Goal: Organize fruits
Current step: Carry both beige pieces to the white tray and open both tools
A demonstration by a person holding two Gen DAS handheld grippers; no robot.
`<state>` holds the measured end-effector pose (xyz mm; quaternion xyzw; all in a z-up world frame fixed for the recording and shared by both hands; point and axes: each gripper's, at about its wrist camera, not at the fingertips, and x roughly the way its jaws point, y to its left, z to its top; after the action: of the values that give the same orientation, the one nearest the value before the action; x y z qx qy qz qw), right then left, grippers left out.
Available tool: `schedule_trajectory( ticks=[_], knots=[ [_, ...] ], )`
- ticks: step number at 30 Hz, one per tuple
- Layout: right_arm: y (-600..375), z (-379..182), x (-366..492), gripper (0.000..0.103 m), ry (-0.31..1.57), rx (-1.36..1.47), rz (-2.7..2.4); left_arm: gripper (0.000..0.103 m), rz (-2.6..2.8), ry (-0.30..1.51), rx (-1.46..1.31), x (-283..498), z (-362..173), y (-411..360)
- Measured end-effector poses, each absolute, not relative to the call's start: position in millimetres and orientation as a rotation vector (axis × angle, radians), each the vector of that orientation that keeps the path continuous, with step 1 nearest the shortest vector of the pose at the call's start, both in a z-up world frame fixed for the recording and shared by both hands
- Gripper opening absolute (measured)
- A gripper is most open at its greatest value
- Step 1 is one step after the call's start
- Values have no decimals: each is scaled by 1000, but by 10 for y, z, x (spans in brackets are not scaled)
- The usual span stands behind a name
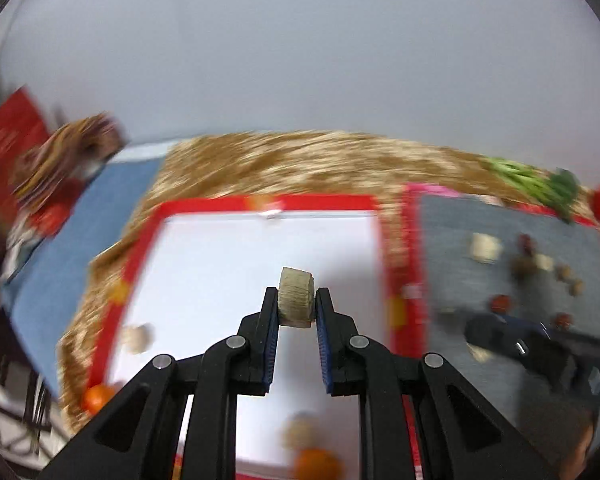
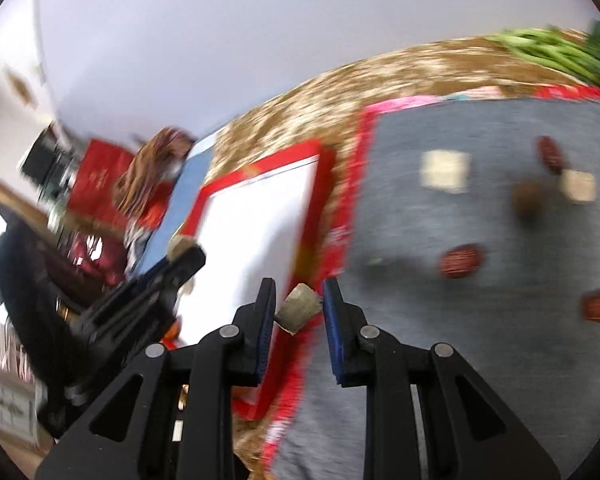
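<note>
My left gripper [image 1: 297, 300] is shut on a pale beige round slice [image 1: 296, 298] and holds it above the white tray with a red rim [image 1: 260, 202]. On that tray lie another beige piece [image 1: 137, 338], a blurred beige piece [image 1: 302, 430] and an orange fruit [image 1: 318, 464]. My right gripper [image 2: 299, 304] is shut on a beige chunk [image 2: 298, 308] over the edge between the white tray [image 2: 260, 216] and the grey mat [image 2: 480, 320]. Red fruits [image 2: 462, 261], brown ones [image 2: 528, 198] and beige pieces [image 2: 446, 170] are scattered on the mat. The left gripper [image 2: 180, 258] shows at left in the right wrist view.
A brown mottled cloth [image 1: 280, 164] covers the table. A green vegetable bunch [image 1: 532, 180] lies at the back right. A blue sheet [image 1: 80, 248], a red box [image 1: 8, 144] and a striped bag [image 1: 68, 152] sit at the left. An orange fruit [image 1: 97, 398] lies off the tray's corner.
</note>
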<state>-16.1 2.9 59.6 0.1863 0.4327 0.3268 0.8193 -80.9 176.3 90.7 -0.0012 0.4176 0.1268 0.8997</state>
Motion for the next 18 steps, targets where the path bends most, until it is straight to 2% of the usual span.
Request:
schedule_trajectory(
  ticks=[6,18],
  knots=[
    [498,504,-316,26,932,286,782,16,359,936,-63,-843,805,2217],
    [857,359,-351,27,977,172,793,18,407,997,19,-866,702,2280]
  ],
)
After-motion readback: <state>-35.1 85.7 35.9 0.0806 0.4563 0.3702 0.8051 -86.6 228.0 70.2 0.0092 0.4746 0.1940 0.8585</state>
